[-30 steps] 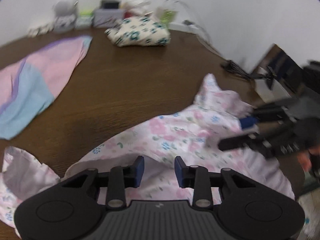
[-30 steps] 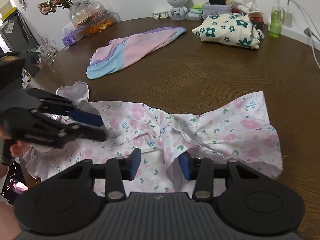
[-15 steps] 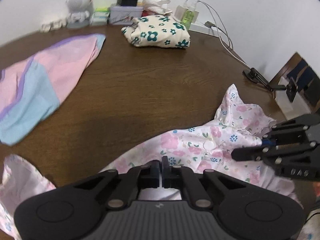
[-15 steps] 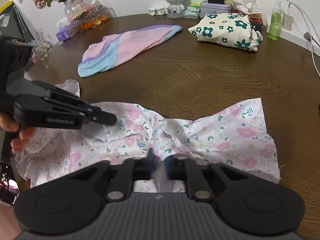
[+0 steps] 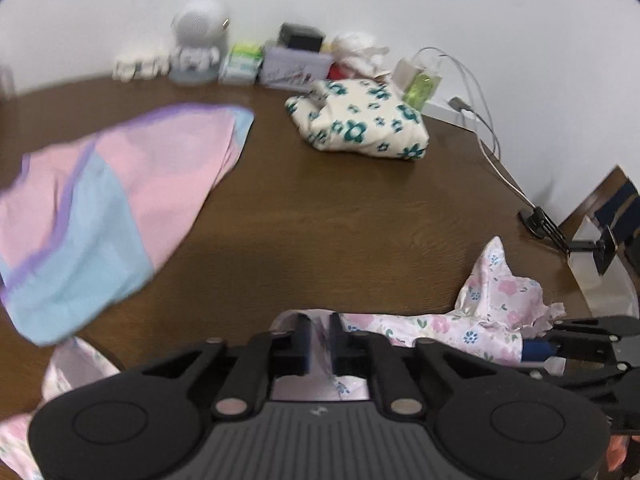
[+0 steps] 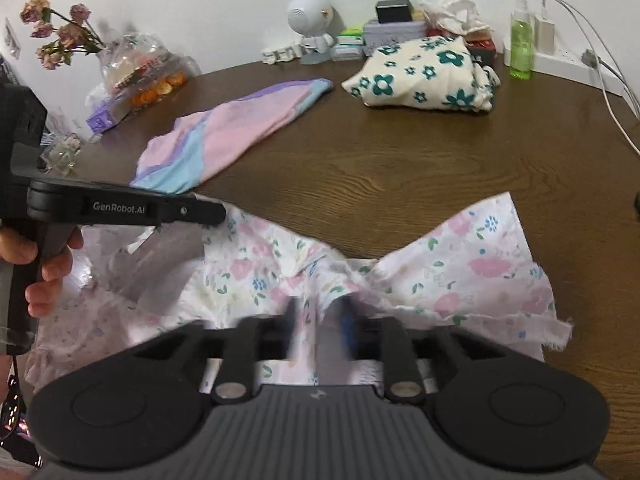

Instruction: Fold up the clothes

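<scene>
Floral garment gripped at two points along its near edge, mid-fold.

Nearest: left gripper [image 5: 320, 340] pinched a fold of the pink floral garment [image 6: 460, 256] between nearly closed fingers; right gripper [image 6: 320, 320], blurred, likewise clamped a ridge of the same cloth. The garment lay crumpled and spread across the near part of the brown table [image 5: 340, 208], one corner peaking at the right. Judged step: holding an edge for a fold; the next move would call for both grips carrying the cloth together and level, without it bunching. Beyond: a pink-and-blue garment [image 5: 100, 208] lay flat at left, near the fold's path; a folded green-flowered bundle [image 5: 360, 124] well apart; farthest, a white toy robot [image 6: 310, 20], boxes, bottle, cables along the wall.
</scene>
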Action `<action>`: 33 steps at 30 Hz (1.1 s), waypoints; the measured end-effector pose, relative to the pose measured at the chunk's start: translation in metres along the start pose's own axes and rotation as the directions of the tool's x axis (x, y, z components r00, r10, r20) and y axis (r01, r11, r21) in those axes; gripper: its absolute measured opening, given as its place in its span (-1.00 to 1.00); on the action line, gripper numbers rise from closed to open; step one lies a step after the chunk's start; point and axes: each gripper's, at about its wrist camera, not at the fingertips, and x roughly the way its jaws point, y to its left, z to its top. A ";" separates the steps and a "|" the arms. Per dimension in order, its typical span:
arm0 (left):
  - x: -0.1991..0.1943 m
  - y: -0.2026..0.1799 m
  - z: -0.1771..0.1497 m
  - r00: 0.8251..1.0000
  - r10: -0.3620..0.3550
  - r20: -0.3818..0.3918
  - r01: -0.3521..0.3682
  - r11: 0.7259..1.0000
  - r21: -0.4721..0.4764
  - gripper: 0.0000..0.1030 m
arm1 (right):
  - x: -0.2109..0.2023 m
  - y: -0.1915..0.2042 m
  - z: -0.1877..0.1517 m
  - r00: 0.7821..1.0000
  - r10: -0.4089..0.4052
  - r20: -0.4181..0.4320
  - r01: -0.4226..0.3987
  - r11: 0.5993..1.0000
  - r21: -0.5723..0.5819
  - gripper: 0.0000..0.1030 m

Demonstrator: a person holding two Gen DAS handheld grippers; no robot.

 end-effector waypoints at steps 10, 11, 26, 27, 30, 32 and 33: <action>-0.039 0.006 -0.033 0.998 0.054 0.012 -0.055 0.977 0.208 -0.06 | -0.044 0.011 -0.010 0.979 -0.163 0.119 0.198 0.893 -0.403 0.07; -0.043 0.006 -0.036 0.998 0.059 0.014 -0.061 0.972 0.228 -0.07 | -0.038 0.014 -0.010 0.978 -0.177 0.107 0.207 0.862 -0.462 0.08; 0.011 -0.005 -0.007 0.991 0.077 -0.113 -0.017 0.888 0.459 -0.91 | 0.021 0.032 0.021 0.976 -0.202 -0.086 0.091 0.729 -0.679 -0.86; 0.015 -0.004 -0.005 0.990 0.071 -0.125 -0.005 0.888 0.459 -0.94 | 0.019 0.034 0.023 0.976 -0.209 -0.066 0.107 0.719 -0.687 -0.86; 0.017 -0.009 -0.004 0.990 0.129 -0.054 -0.084 0.856 0.510 -1.00 | 0.015 0.040 0.026 0.970 -0.241 0.022 0.182 0.668 -0.722 -0.86; 0.013 -0.011 -0.004 0.989 0.146 0.011 -0.130 0.842 0.523 -1.00 | 0.014 0.044 0.025 0.958 -0.263 0.116 0.260 0.616 -0.744 -0.86; 0.011 -0.013 -0.004 0.987 0.155 0.044 -0.155 0.838 0.524 -1.00 | 0.014 0.046 0.024 0.949 -0.272 0.162 0.298 0.592 -0.749 -0.86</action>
